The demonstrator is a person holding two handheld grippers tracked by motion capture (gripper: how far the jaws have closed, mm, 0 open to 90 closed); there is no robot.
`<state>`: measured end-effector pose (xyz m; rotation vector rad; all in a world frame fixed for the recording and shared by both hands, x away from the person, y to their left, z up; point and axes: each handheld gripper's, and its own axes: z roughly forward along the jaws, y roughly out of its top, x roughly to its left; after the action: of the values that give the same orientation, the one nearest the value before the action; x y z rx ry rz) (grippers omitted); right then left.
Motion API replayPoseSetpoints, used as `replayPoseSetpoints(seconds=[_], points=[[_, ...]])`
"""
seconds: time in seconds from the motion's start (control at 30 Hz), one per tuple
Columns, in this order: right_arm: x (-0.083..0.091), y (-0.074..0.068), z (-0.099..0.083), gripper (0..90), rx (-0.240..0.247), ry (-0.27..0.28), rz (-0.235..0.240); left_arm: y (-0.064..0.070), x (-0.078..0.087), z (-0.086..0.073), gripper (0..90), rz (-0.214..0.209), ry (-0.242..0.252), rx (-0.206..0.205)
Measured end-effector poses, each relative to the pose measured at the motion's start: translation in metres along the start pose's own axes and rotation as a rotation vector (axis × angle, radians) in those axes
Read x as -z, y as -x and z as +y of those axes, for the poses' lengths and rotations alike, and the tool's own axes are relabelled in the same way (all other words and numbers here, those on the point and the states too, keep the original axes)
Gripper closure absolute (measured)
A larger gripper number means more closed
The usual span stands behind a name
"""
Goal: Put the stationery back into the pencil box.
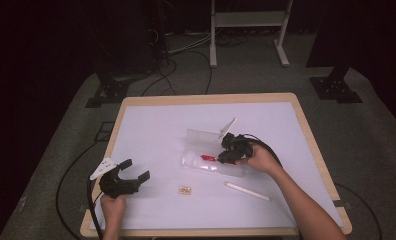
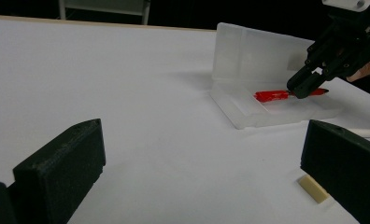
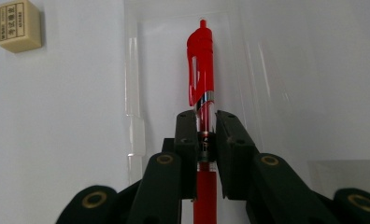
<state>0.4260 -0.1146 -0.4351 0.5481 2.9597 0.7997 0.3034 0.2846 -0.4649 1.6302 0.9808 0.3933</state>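
While the right gripper [image 3: 205,135] pinches the red plastic pen [image 3: 201,60] over the open translucent pencil case [image 2: 248,51], our left gripper [image 1: 136,171] rests spread; 1 eraser [image 1: 185,189] and 1 white pen [image 1: 248,191] remain outside.

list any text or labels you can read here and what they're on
Eraser: dark print in a framed label on its top face, several rows, too small and blurred to read.
Red pen, held in the right tongs: a small dark mark on the barrel between the jaws, unreadable.
Clear case, white stick, table: no text.
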Motion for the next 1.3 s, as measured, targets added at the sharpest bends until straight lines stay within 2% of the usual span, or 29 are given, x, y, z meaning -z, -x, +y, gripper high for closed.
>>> replayPoseSetpoints(seconds=[0.57, 0.9, 0.93, 1.3], points=[[-0.005, 0.002, -0.001, 78.1, -0.009, -0.018, 0.012, 0.0, 0.0, 0.0, 0.0, -0.001, 0.0, 0.002], [-0.003, 0.001, -0.001, 76.7, -0.003, -0.01, 0.013, 0.0, 0.0, 0.0, 0.0, 0.0, 0.0, 0.001], [-0.001, 0.0, -0.001, 76.5, -0.016, -0.007, 0.015, 0.0, 0.0, 0.0, 0.0, 0.0, 0.0, 0.001], [0.013, -0.002, -0.004, 71.0, -0.016, 0.025, 0.012, 0.001, 0.0, 0.0, 0.0, -0.001, -0.002, -0.001]])
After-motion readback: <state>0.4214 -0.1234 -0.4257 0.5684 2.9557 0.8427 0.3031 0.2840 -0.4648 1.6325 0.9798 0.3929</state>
